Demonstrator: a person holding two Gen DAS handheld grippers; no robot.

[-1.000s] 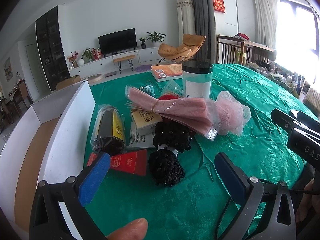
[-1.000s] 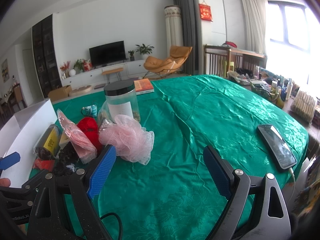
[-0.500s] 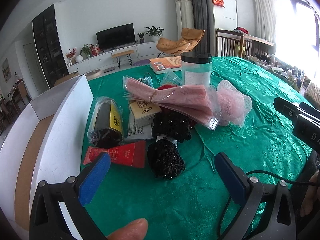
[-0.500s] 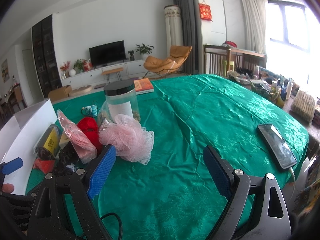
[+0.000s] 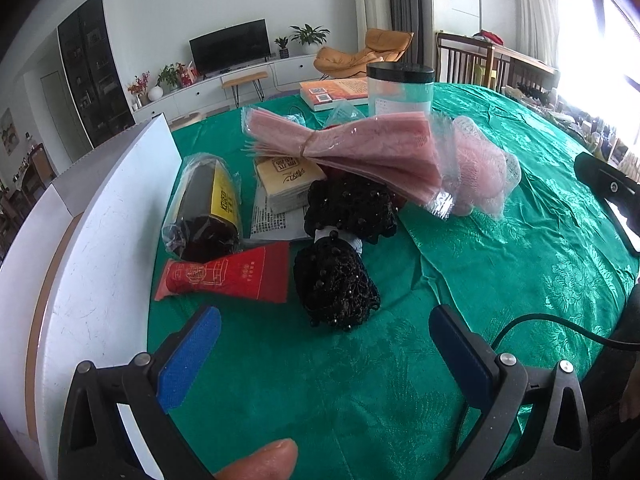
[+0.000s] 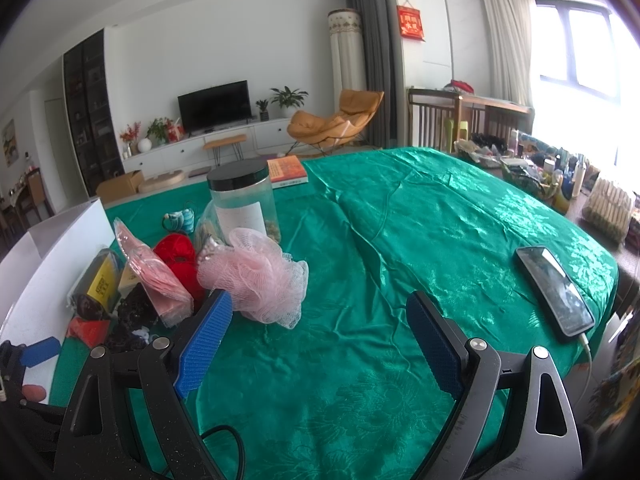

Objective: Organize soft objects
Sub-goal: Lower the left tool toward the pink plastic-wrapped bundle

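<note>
- Green patterned cloth [image 5: 500,264] covers the counter, with a living room behind it; a white cardboard box [image 5: 108,240] stands open along the counter's left edge.
- Soft things lie heaped beside the box wall: a black beaded mesh bundle [image 5: 336,276] nearest the left tongs, a red pouch [image 5: 232,276] touching its left side, a bagged black-and-yellow roll [image 5: 208,208] further back, a tan tissue pack [image 5: 286,178], a cellophane-wrapped pink pack [image 5: 360,152] resting on top, and a pink mesh pouf [image 6: 260,276] at the heap's right end.
- Left tongs [image 5: 324,352] hang spread wide and empty, just short of the black bundle; right tongs [image 6: 320,336] are likewise spread and empty over bare cloth, their left pad near the pouf.
- Judged from its look, the black bundle is light, limp and squashy; its beads may snag on neighbours. A pinch at the narrow waist where a white tie [image 5: 340,240] shows seems the surest hold.
- Pink pouf likely weighs almost nothing and springs back; a grip deep into its middle, not the loose netting edge, should hold it.
- Cellophane on the pink pack looks slippery; the cinched neck is the better hold.
- Jar [image 6: 244,204], book [image 6: 286,172] and phone [image 6: 554,292] are rigid and probably not part of the sorting.
</note>
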